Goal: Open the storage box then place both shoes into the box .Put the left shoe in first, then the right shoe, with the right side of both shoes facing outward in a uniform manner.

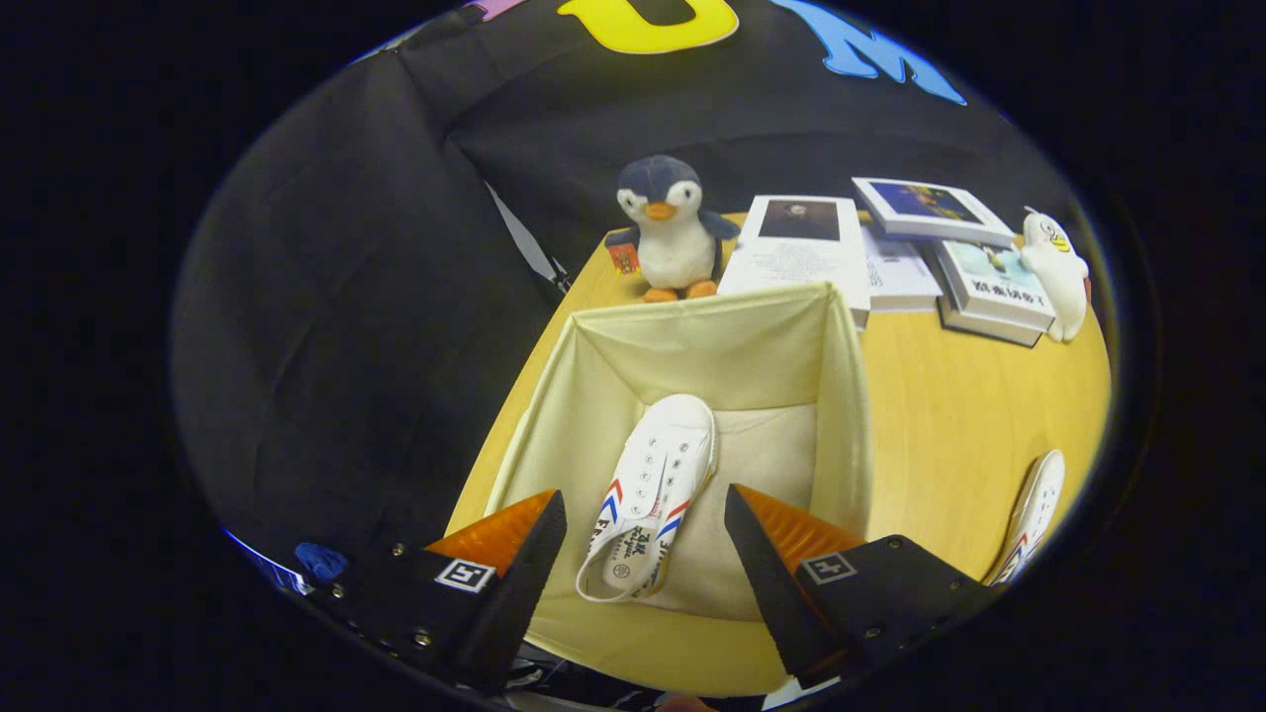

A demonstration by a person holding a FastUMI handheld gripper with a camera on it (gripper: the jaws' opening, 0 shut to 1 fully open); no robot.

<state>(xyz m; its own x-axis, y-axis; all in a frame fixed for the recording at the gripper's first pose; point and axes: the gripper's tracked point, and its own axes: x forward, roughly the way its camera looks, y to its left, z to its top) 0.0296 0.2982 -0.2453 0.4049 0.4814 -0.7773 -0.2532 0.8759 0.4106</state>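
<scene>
Gripper view: storage box (841,396), cream fabric, stands open on the desk (949,415) directly ahead of the tongs (645,534). One white canvas shoe (653,489) lies on the box floor, toe pointing away toward the far wall, heel nearest the tongs, seen in the gap between the two fingers. Red and blue chevron stripes on both sides of the shoe; dark printing on the insole and a round stamp near the heel, too small and blurred to read.

Tongs spread wide, nothing between the fingers; both fingers hang above the near rim of the box, not touching the shoe. Each finger carries a small square black-and-white marker tag.

Second white shoe (1034,514), same stripe pattern, lies on the desk outside the box, off to the right of the right finger, well apart from the box wall.

Beyond the box: plush penguin (668,232) upright at the far desk edge, small red tag at its side. To its right, an open booklet (801,252) with a dark portrait photo and fine print, illegible; then stacked books (974,267), cover lettering present but unreadable. White plush toy (1056,272) rests against the stack.
</scene>
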